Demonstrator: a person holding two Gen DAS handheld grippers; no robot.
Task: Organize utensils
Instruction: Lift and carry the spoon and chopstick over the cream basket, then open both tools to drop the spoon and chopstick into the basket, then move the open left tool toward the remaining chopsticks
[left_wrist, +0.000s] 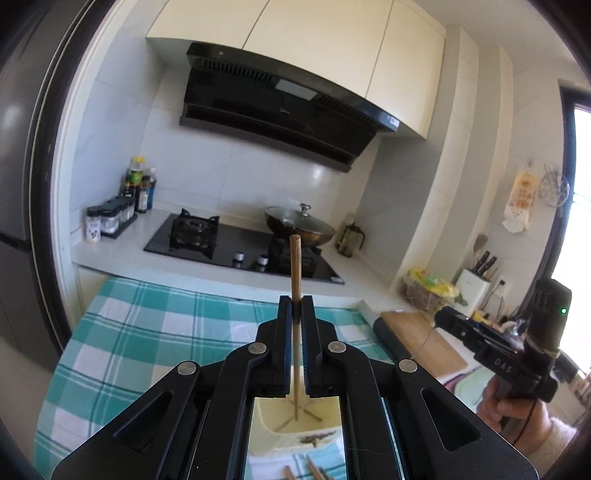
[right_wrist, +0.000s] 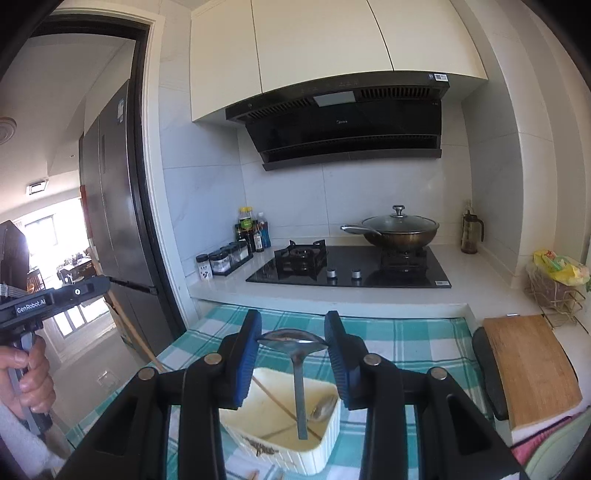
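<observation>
My left gripper (left_wrist: 295, 308) clamps a brown wooden chopstick (left_wrist: 295, 266); only my right view shows the right gripper (right_wrist: 293, 341) gripping a steel spoon (right_wrist: 295, 354) above the cream ribbed tray (right_wrist: 321, 448).

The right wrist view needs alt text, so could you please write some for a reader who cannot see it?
The right claw grips a metal spoon by its bowl, handle hanging down into a cream tray on a teal checked cloth. Behind are a stove and a lidded wok.

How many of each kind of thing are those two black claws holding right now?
wooden chopstick: 1, in the left gripper
metal spoon: 1, in the right gripper
Total: 2
</observation>
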